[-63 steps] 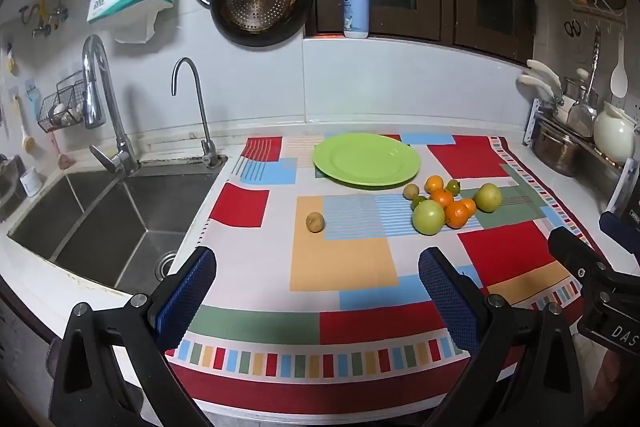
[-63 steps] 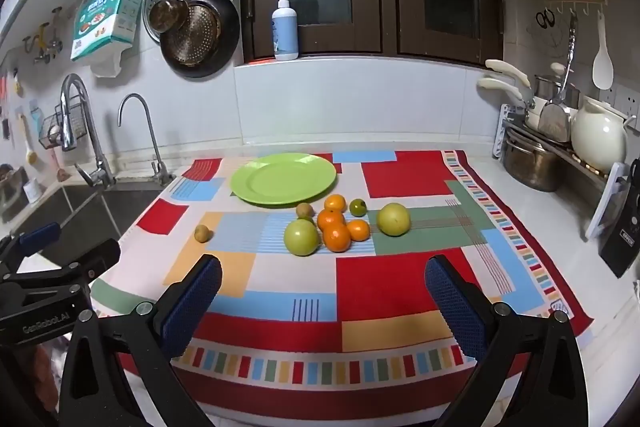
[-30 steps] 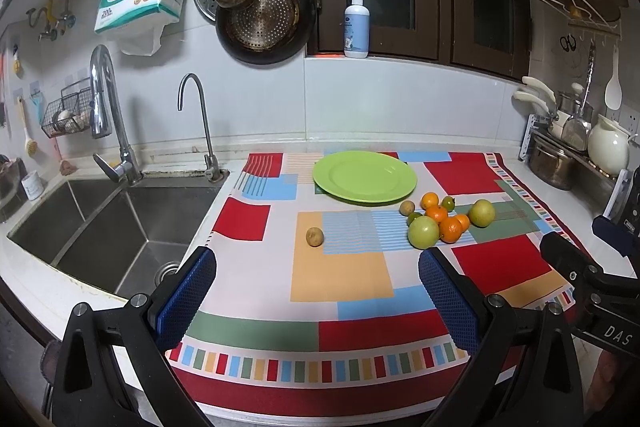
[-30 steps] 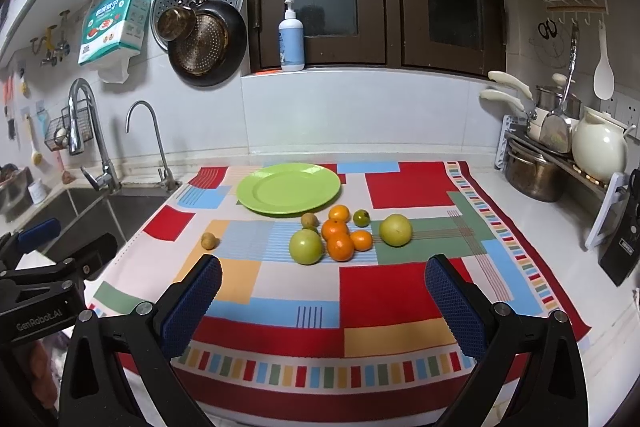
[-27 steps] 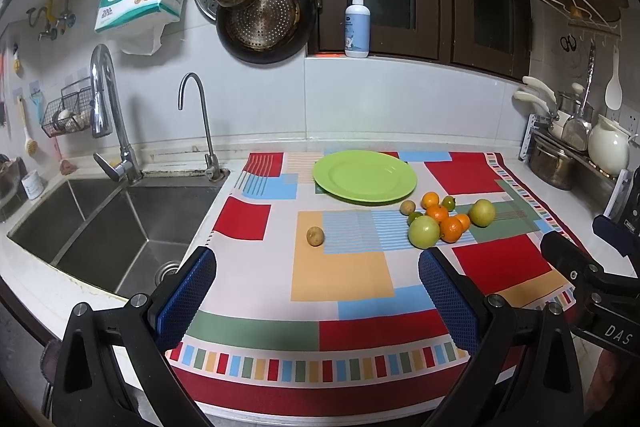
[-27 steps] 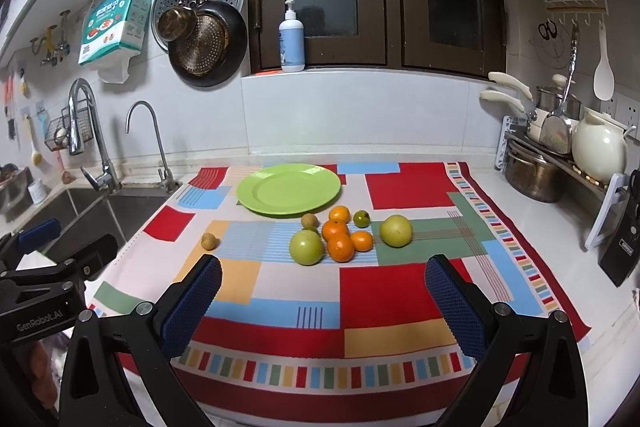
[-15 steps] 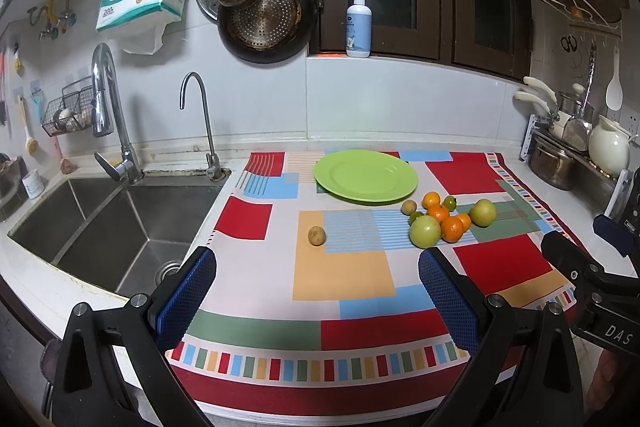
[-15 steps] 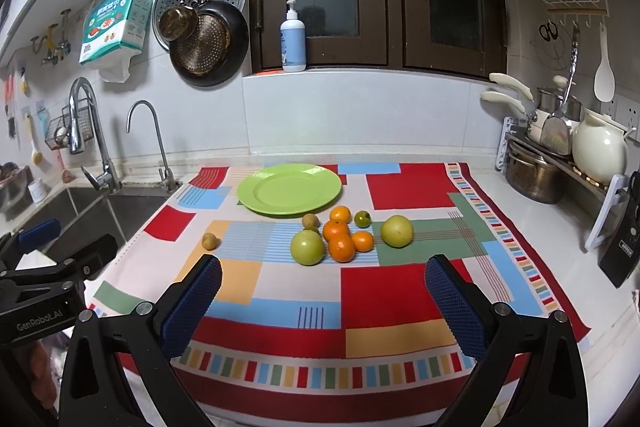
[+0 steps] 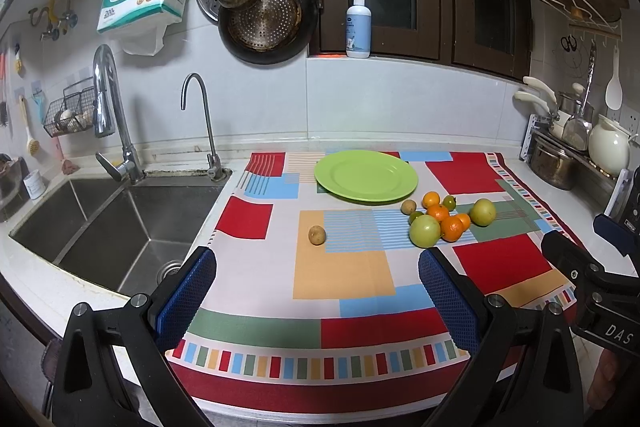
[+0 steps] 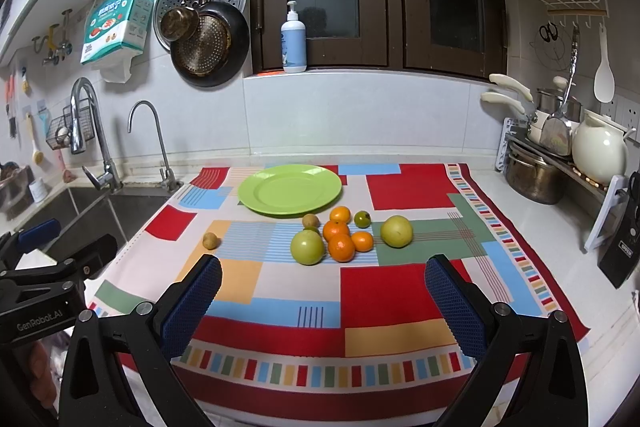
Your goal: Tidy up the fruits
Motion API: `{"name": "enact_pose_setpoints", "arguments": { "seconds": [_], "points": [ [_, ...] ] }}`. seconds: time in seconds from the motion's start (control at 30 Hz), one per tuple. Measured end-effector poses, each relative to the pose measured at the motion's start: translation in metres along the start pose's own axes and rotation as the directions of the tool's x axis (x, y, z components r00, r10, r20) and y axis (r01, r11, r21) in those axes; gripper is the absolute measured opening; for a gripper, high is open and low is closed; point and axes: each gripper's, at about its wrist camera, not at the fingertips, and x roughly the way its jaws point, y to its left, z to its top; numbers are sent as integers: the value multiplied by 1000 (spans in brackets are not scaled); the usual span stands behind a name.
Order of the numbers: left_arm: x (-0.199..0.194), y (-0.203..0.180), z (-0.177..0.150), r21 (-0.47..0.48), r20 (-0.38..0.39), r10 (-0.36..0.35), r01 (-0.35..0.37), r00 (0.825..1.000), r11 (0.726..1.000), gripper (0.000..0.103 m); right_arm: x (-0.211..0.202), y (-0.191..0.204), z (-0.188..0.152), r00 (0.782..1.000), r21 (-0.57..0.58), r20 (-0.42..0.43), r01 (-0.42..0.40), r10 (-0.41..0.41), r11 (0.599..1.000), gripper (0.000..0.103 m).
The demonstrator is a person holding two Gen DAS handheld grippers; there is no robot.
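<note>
An empty green plate (image 9: 365, 176) (image 10: 289, 189) lies at the back of a colourful patchwork cloth (image 9: 340, 279) (image 10: 400, 291). In front of it sits a cluster of fruit: a green apple (image 9: 424, 231) (image 10: 307, 247), several oranges (image 9: 437, 213) (image 10: 341, 247), a yellow-green apple (image 9: 482, 212) (image 10: 396, 231), a small dark green fruit (image 10: 362, 219) and a small brown fruit (image 10: 310, 220). Another small brown fruit (image 9: 317, 235) (image 10: 210, 240) lies alone to the left. My left gripper (image 9: 316, 291) and right gripper (image 10: 322, 291) are open and empty, held above the cloth's near edge.
A double steel sink (image 9: 104, 223) with two taps is left of the cloth. A rack with a pot (image 10: 534, 175) and a white jug (image 10: 598, 151) stands on the right. A soap bottle (image 10: 293, 43) is on the window ledge; pans hang on the wall.
Both grippers have drawn back and up slightly from the counter, so the fruit and plate look a little farther away. Both stay open. Nothing on the cloth has moved.
</note>
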Motion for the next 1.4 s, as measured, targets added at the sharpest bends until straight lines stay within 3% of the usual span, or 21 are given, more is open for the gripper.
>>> {"name": "enact_pose_setpoints", "arguments": {
  "seconds": [1.03,1.4],
  "points": [
    [-5,-1,0,-1,7,-3,3,1000,1000,103,-4,4,0,1000,-8,6,0,0,1000,102],
    [30,9,1,11,-60,0,0,998,1000,103,20,11,2,999,-33,-37,0,-1,999,102]
  ]
}}
